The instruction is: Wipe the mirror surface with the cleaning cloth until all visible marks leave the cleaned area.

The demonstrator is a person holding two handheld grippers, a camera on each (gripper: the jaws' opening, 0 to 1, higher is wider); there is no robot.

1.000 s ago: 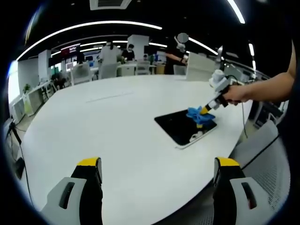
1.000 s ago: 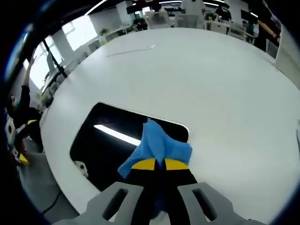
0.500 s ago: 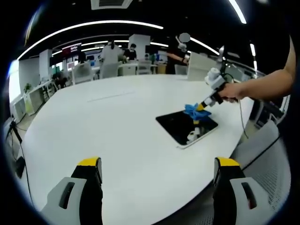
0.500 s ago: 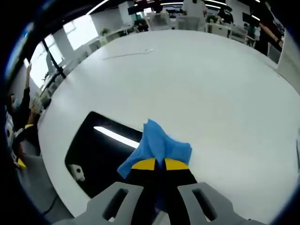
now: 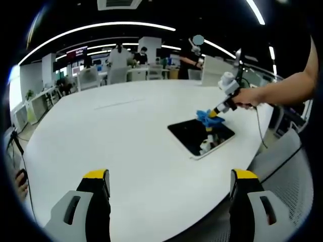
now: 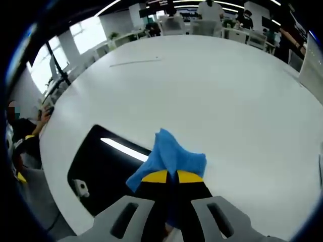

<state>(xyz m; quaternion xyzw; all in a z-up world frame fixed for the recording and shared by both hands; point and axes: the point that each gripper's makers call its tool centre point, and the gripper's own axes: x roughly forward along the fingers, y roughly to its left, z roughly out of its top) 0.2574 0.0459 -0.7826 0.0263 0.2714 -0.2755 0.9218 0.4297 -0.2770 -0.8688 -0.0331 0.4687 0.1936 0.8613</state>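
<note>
Mirror (image 5: 194, 137) lies flat on the table (image 5: 116, 136), near its right edge in the left gripper view. Cloth (image 5: 204, 116) sits at the mirror's far corner, under the right gripper (image 5: 214, 115). In the right gripper view, the mirror (image 6: 103, 166) lies left of the cloth (image 6: 169, 158). Chairs (image 5: 116, 75) stand behind the table.

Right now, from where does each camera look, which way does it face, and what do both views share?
Left gripper view: rides the left claw, held low over the near table edge, open, facing across to the mirror; a person's arm holds the right claw there.
Right gripper view: rides the right claw, looking down at the mirror's edge, shut on the cloth.
Shared: table, mirror, cloth.
</note>
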